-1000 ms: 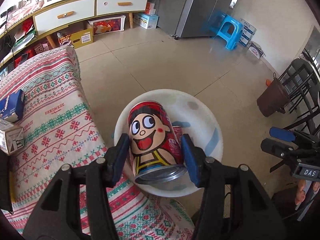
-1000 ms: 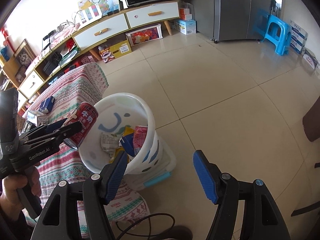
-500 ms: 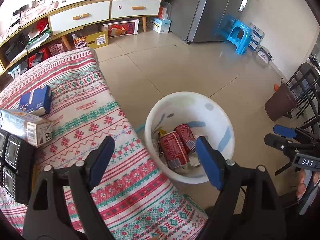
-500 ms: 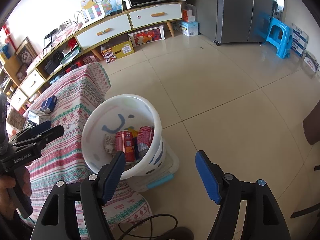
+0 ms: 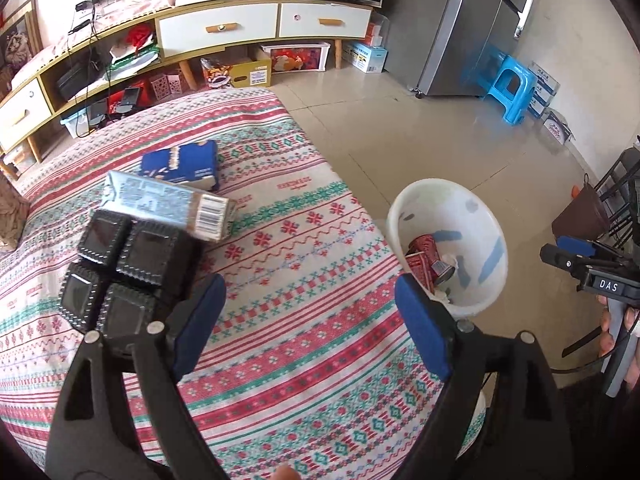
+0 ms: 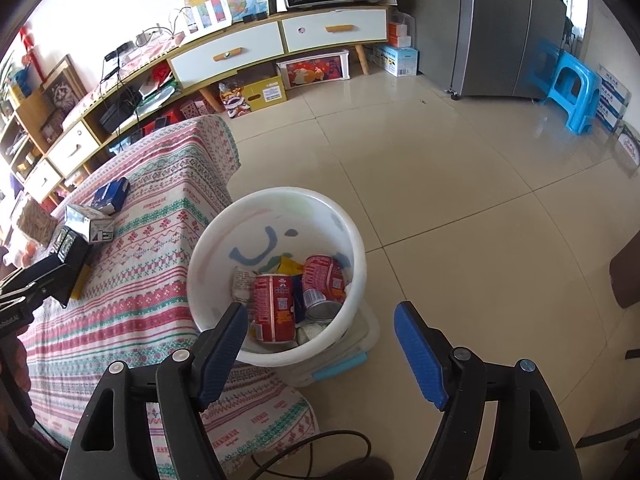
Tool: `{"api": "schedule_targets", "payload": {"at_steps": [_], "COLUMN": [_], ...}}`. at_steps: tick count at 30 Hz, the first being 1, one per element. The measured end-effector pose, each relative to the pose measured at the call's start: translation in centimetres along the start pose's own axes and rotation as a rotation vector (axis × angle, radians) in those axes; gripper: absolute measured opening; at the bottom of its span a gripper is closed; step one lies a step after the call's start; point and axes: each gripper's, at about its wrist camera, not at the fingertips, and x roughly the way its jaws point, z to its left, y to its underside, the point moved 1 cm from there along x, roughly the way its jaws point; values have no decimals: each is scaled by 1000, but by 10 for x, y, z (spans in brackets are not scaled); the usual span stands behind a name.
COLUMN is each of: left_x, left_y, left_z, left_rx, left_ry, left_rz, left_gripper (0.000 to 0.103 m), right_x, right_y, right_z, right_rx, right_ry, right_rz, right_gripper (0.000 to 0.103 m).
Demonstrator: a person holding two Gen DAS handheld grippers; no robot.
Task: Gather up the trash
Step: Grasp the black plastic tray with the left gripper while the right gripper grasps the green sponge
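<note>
Blue-padded jaws of the left gripper are opening with nothing between them, above the patterned cloth on the surface. The right gripper jaws are also opening and empty, poised over the white bin just beside the surface. Inside the bin lie two red cans, a yellow wrapper and crumpled paper. On the cloth rest a black tray, a grey carton leaning on it, and a blue box.

Patterned tablecloth, blue packet, carton, black tray
</note>
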Motion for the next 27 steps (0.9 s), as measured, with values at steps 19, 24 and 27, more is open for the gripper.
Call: {"api": "schedule_targets", "payload": {"at_steps": [19, 24, 27], "left_x": [-20, -13, -4], "left_y": [24, 25, 24], "left_z": [136, 167, 174], "left_rx": [-142, -252, -279], "left_ry": [-170, -129, -97], "left_rz": [53, 48, 59], "left_gripper": [102, 102, 99], "right_x": [28, 36, 42], "right_y": [-16, -18, -21], "right_z": [94, 106, 110], "right_rx": [-159, -180, -186], "right_ry": [-1, 6, 11], "right_rz": [43, 56, 65], "right_gripper": [87, 87, 87]}}
